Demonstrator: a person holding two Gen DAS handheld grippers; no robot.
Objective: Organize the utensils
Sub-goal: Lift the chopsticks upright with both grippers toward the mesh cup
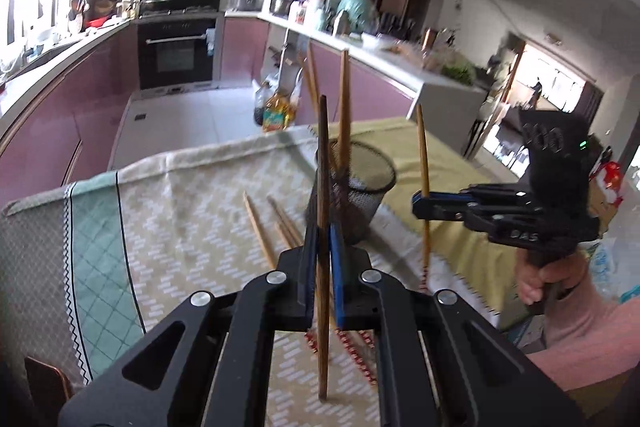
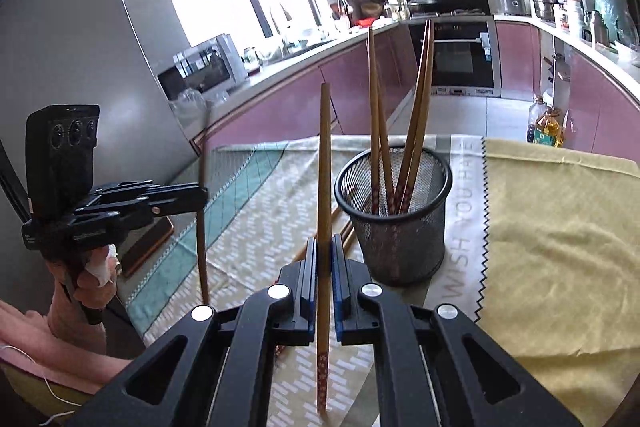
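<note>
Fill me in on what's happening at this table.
A person is sorting chopsticks with a handheld gripper in each hand. The left gripper and the right gripper are each shut on one upright chopstick. Several already stand in the mesh cup; a few more chopsticks lie on the tablecloth.

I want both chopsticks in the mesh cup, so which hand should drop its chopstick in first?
Probably right: the right gripper holds its chopstick upright beside the mesh cup; the left gripper sits farther off.
</note>
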